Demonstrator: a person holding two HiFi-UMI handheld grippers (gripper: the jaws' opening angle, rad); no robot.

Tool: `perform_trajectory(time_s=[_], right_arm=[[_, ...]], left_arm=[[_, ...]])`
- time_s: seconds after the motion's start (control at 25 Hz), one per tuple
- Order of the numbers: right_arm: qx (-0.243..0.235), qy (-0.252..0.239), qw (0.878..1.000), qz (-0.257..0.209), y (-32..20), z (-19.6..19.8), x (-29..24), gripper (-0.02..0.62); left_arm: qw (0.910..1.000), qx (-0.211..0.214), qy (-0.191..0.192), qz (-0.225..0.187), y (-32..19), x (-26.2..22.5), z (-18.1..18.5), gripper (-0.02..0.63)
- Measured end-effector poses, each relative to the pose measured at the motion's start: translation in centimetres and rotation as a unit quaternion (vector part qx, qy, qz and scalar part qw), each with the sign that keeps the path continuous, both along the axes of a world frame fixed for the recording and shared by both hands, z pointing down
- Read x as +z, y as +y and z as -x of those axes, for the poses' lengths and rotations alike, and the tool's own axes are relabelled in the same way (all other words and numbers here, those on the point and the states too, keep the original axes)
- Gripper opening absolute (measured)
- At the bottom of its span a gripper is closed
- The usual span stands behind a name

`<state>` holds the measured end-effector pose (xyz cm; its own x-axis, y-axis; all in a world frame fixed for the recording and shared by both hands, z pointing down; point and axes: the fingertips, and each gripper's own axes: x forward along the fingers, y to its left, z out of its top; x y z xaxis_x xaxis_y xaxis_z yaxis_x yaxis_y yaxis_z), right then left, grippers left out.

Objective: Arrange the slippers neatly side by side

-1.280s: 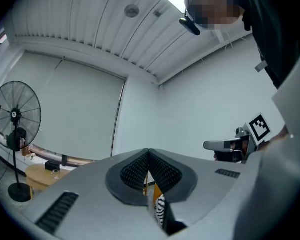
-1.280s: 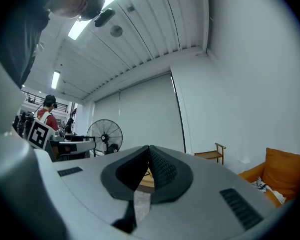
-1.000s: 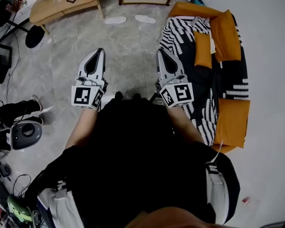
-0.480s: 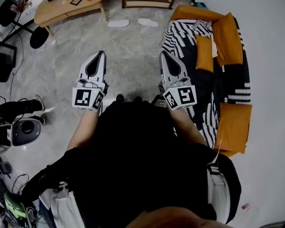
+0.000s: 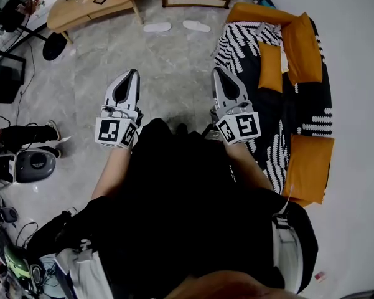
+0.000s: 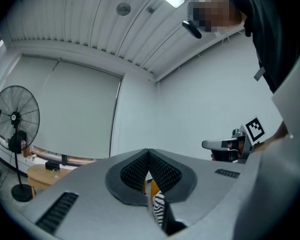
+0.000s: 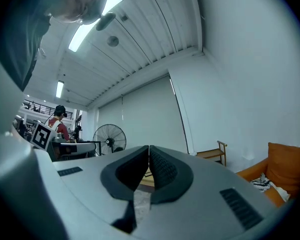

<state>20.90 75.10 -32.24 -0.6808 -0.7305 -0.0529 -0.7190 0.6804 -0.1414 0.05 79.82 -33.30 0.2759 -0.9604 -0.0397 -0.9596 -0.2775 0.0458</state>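
Holding left gripper (image 5: 134,73) and right gripper (image 5: 216,71) level at mid-frame, jaws closed on nothing, presumably because the white slippers (image 5: 157,27) lie far off at top centre, unreached.

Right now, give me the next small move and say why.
Probably step forward toward the white slippers: they lie on the floor well ahead, beyond both grippers. The left gripper and right gripper are shut and empty, pointing level.

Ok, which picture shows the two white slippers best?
The head view: both slippers lie small but whole on the floor, by the wooden shelf. The left gripper view and the right gripper view point across the room at walls and ceiling, so neither shows them.
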Motion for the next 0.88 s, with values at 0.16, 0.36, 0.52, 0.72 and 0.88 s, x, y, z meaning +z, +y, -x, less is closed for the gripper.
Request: perform_trajectory(time_s=[0.16,0.36,0.52,0.72,0.88], right_arm=[[-0.001,-0.001,1.0,0.013,0.1,-0.5,0.8,0.032],[-0.003,0.0,1.0,0.01,-1.0,-0.3,1.0,0.032],[-0.001,0.004,1.0,0.012,-2.1,-0.1,1.4,0.032],[-0.006,0.009,1.0,0.01,-4.9,0.7,1.7,0.032],[-0.01,0.014,1.0,0.011,-8.1,1.7,1.9,0.032]], left_arm=[[1.0,0.003,0.002,0.005,0.3,0.3,-0.8,0.015],[0.9999,0.002,0.01,0.009,-1.0,1.0,-0.5,0.015],[0.9999,0.001,0.015,0.008,-2.3,1.4,0.1,0.015],[0.9998,-0.003,0.02,0.007,-5.4,2.0,1.0,0.015],[0.9996,-0.009,0.026,0.011,-8.5,2.6,2.1,0.015]])
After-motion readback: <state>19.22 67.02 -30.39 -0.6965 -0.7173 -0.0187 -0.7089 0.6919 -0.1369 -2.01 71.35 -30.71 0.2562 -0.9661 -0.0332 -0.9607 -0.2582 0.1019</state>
